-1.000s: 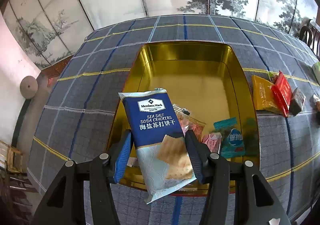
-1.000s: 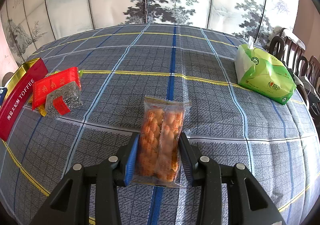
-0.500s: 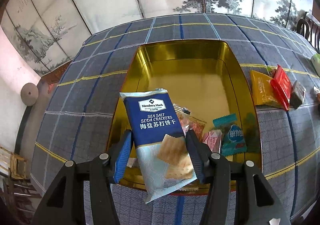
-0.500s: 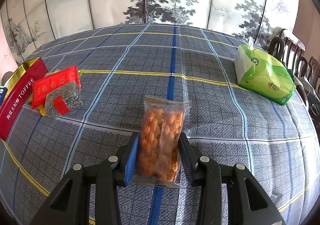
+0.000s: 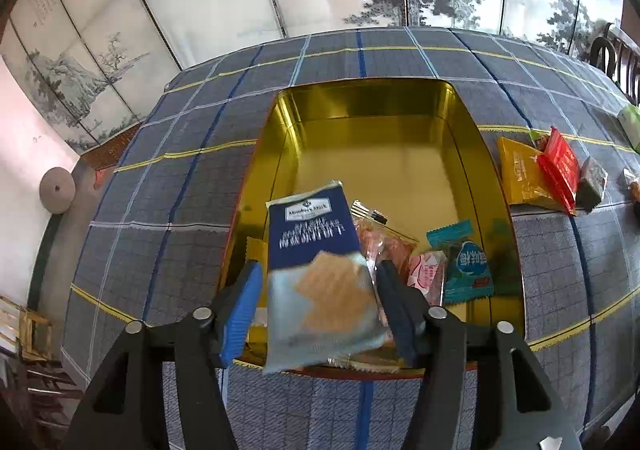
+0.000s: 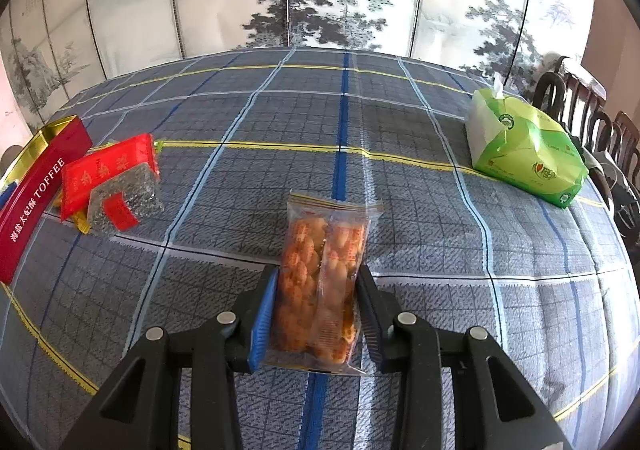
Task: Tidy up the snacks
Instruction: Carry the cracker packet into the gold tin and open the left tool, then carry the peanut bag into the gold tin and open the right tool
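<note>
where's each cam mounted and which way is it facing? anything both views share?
Left wrist: on the left gripper, looking down into the gold tin; its opening fingers flank a blurred cracker pack.
Right wrist: on the right gripper, facing across the plaid tablecloth; pads close on a clear snack bag; tissue pack far right.
Shared: tin, red packet, tablecloth, painted screen.
</note>
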